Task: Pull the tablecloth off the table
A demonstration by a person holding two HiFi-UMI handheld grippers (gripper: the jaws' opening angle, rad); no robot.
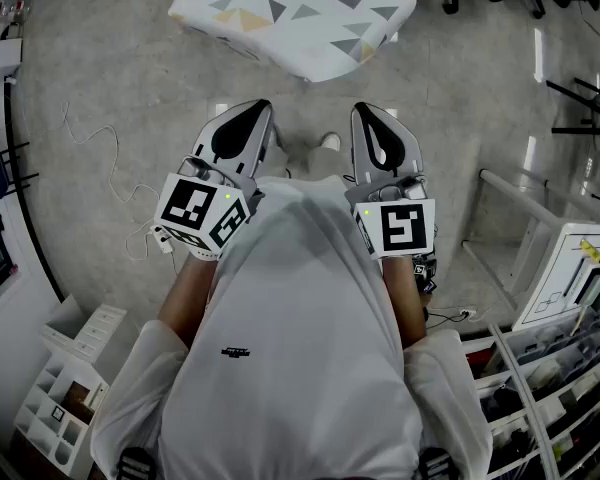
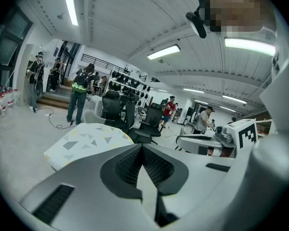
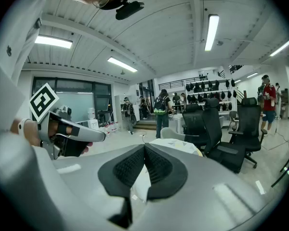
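Black chairs (image 2: 151, 120) behind patterned tablecloth (image 1: 300, 13)

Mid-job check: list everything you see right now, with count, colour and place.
Triangle-patterned cloth tablecloth: one, white with grey and yellow triangles, covering the table ahead.
Loose cable: one, white, on the grey floor, left.
Cubby shelf unit: one, white, lower left.
Office chairs: several, black, beyond the table.
Bystanders: several, far background.
Left gripper: one, grey and white, shut, empty, near the chest.
Right gripper: one, grey and white, shut, empty, beside it.
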